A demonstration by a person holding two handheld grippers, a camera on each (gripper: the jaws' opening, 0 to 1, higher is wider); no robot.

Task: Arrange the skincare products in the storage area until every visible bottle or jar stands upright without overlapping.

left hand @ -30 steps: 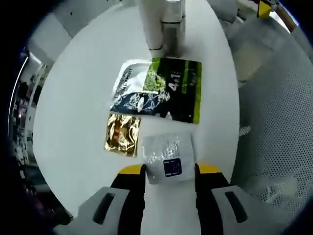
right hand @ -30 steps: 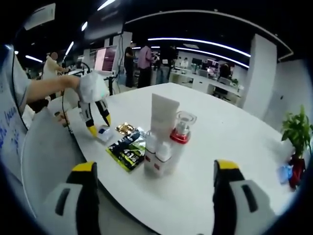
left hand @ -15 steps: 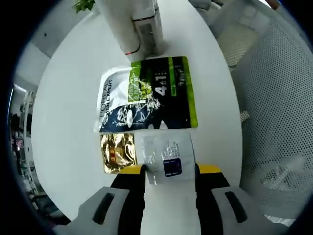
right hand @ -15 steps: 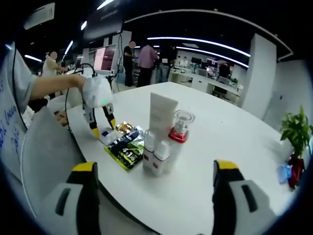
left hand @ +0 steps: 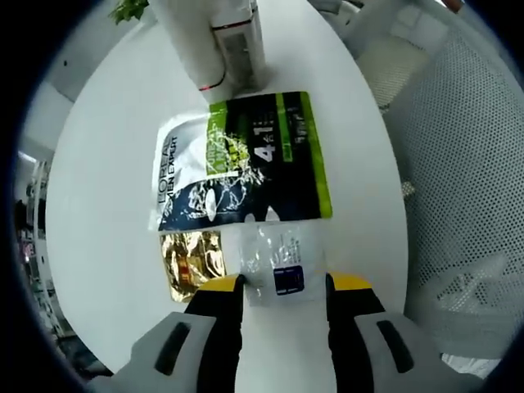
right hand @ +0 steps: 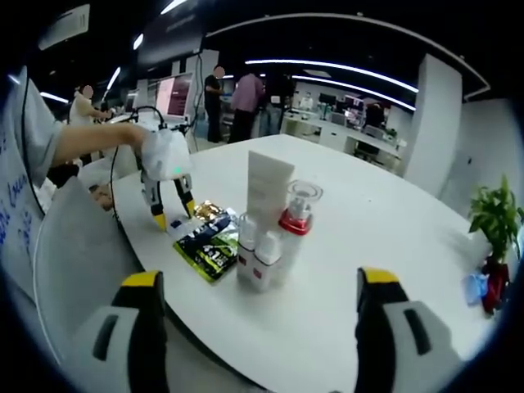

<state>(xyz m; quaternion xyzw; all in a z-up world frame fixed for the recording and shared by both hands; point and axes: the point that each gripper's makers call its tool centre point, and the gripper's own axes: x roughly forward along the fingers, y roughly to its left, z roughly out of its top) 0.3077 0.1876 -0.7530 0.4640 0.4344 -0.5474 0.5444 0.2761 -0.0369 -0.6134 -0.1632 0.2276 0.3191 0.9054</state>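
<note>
A: Where does the left gripper view look from?
B: Close above the white table [left hand: 98,180], facing down onto flat sachets [left hand: 246,160].
A: And the right gripper view?
B: Farther back, level across the table [right hand: 385,237]; both share those sachets [right hand: 205,241].

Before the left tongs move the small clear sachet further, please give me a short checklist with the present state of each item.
1. Small clear sachet sits between the left tongs: ok.
2. Sachet firmly clamped: cannot tell.
3. Sachet free of overlap: not ok, its far edge appears to lie over the green and black sachet and it touches the gold sachet.
4. Tall white tube, two small white bottles and red-collared pump bottle upright: ok.
5. Right tongs open and away from the products: ok.
6. Sachet clear of the table edge: ok.
</note>
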